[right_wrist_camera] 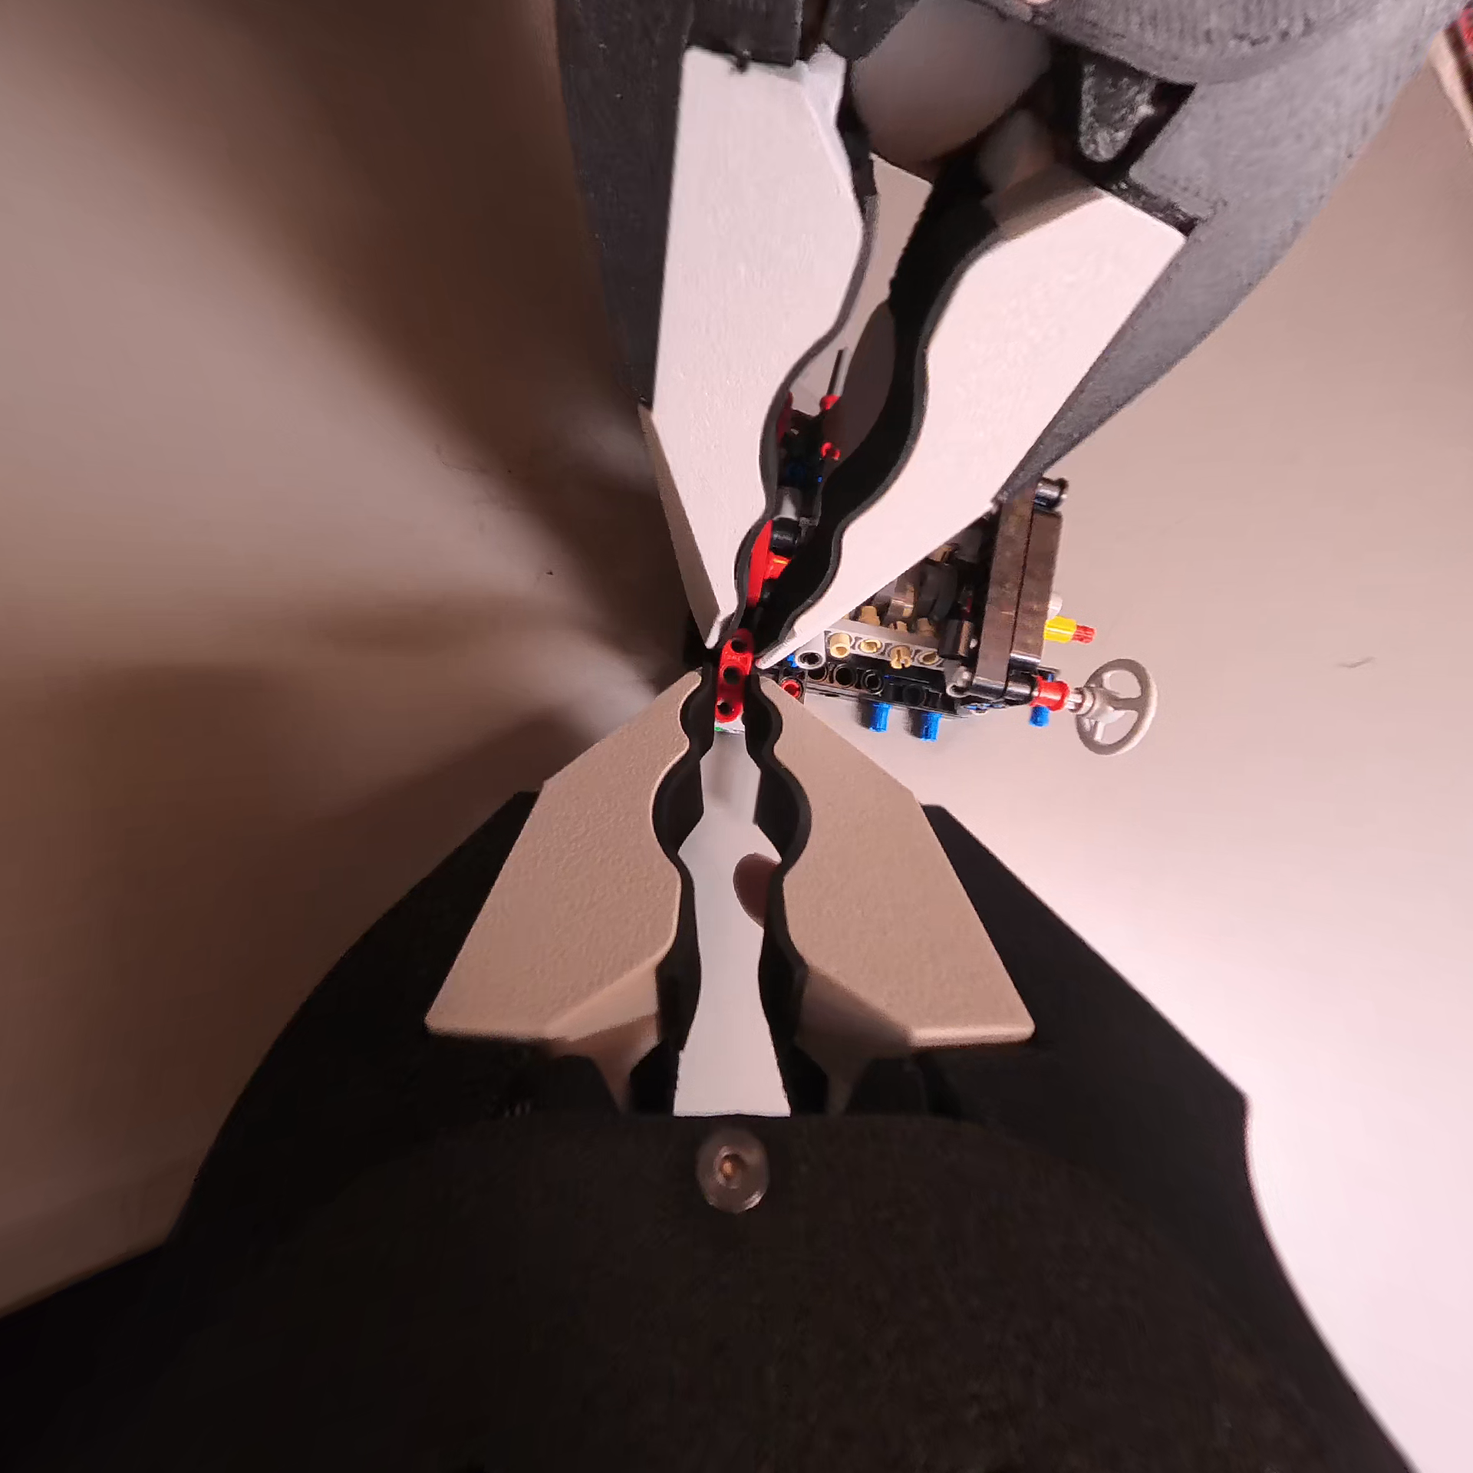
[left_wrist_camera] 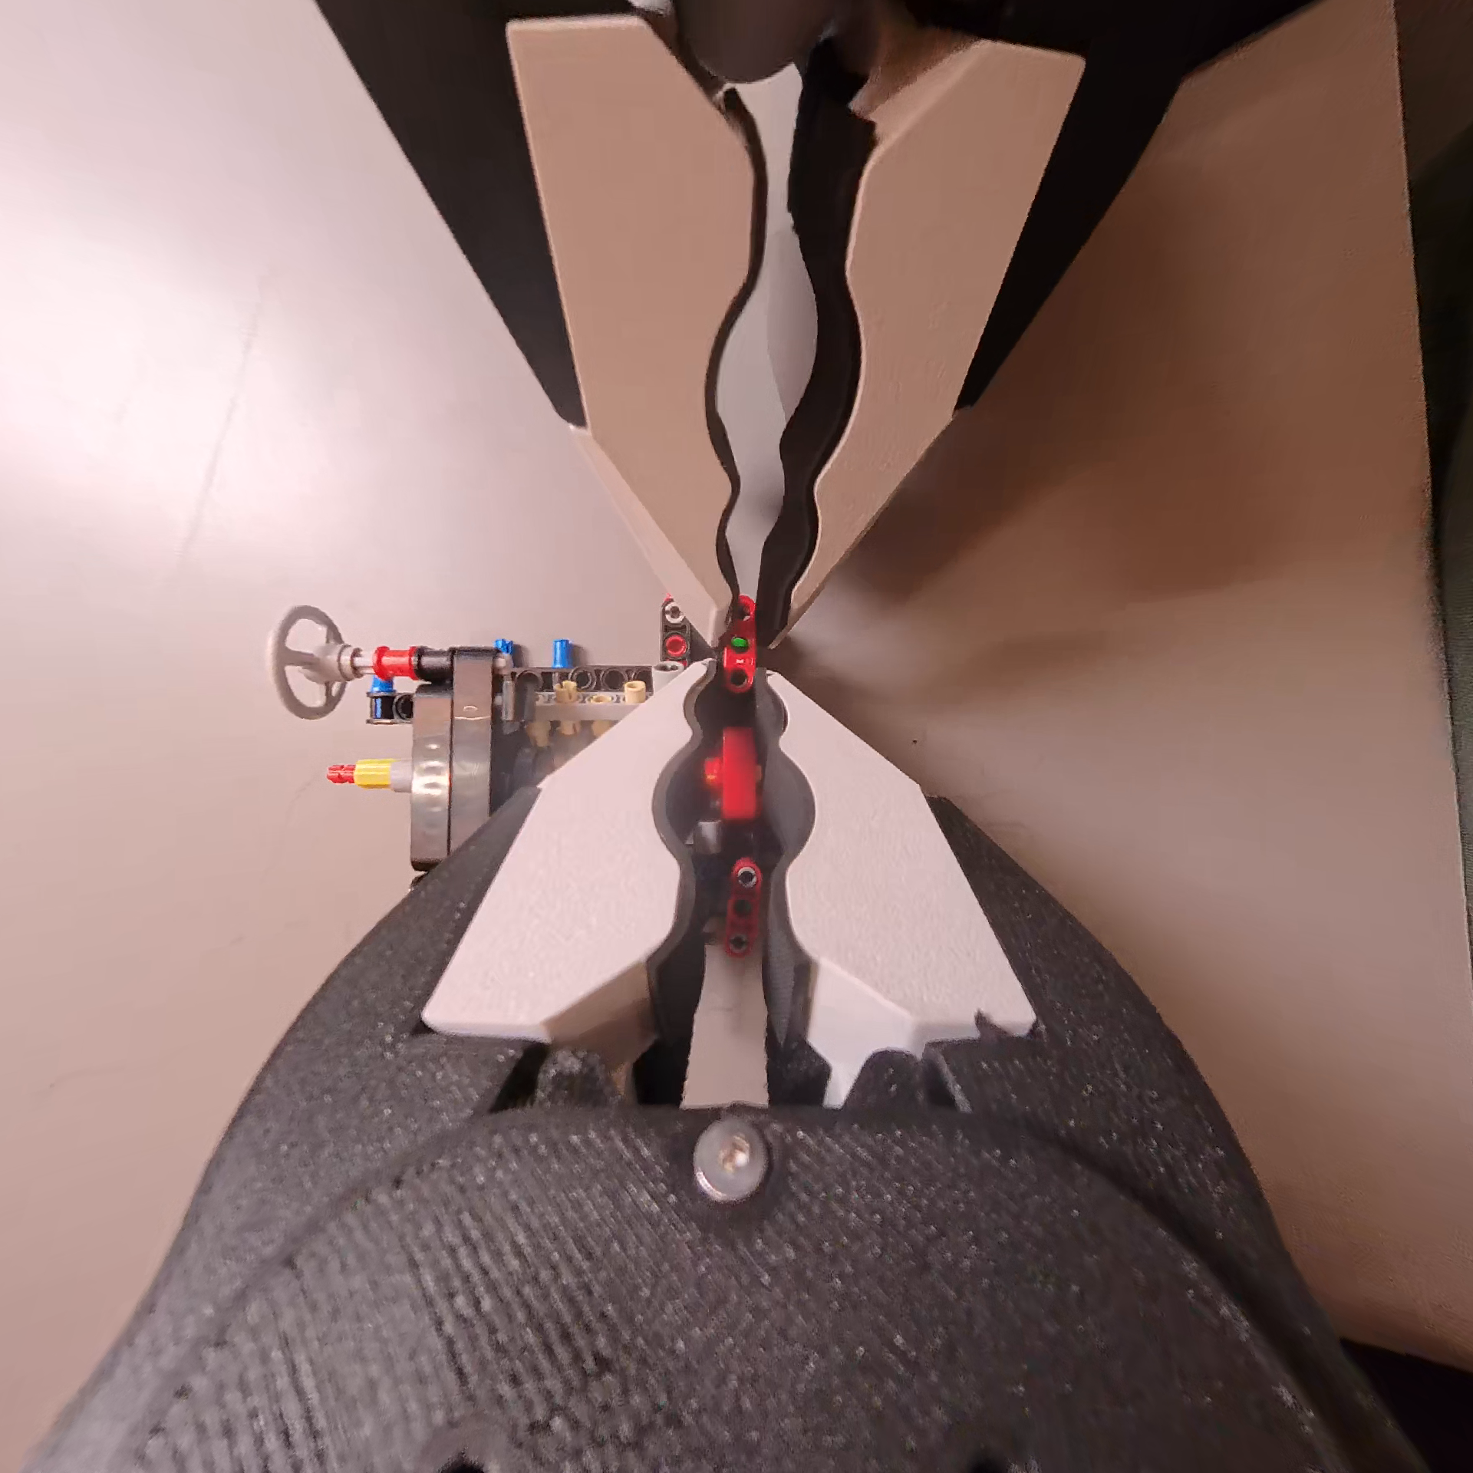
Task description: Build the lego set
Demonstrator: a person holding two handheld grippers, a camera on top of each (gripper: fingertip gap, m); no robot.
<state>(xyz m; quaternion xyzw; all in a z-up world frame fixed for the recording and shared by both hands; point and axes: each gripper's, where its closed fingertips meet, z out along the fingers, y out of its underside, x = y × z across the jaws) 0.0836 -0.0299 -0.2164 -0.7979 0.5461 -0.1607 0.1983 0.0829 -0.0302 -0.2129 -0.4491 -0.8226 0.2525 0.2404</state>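
My left gripper (left_wrist_camera: 737, 685) is shut on a partly built lego model (left_wrist_camera: 478, 717), a grey and black frame with blue and tan pins, a yellow and red axle end and a grey steering wheel (left_wrist_camera: 307, 673). Red parts of the model (left_wrist_camera: 737, 773) sit between its fingers. My right gripper (right_wrist_camera: 733, 685) faces it tip to tip and is shut on a small red three-hole beam (right_wrist_camera: 733, 677). The beam (left_wrist_camera: 741, 646) touches the model's end between both pairs of tips. The right wrist view shows the left gripper (right_wrist_camera: 741, 638), the model (right_wrist_camera: 956, 638) and the wheel (right_wrist_camera: 1116, 705).
A plain beige table top (left_wrist_camera: 199, 398) lies under both grippers and also fills the right wrist view (right_wrist_camera: 1196, 956). A dark edge (left_wrist_camera: 1455, 558) runs along the far right of the left wrist view. The grippers are tip to tip, or close to it.
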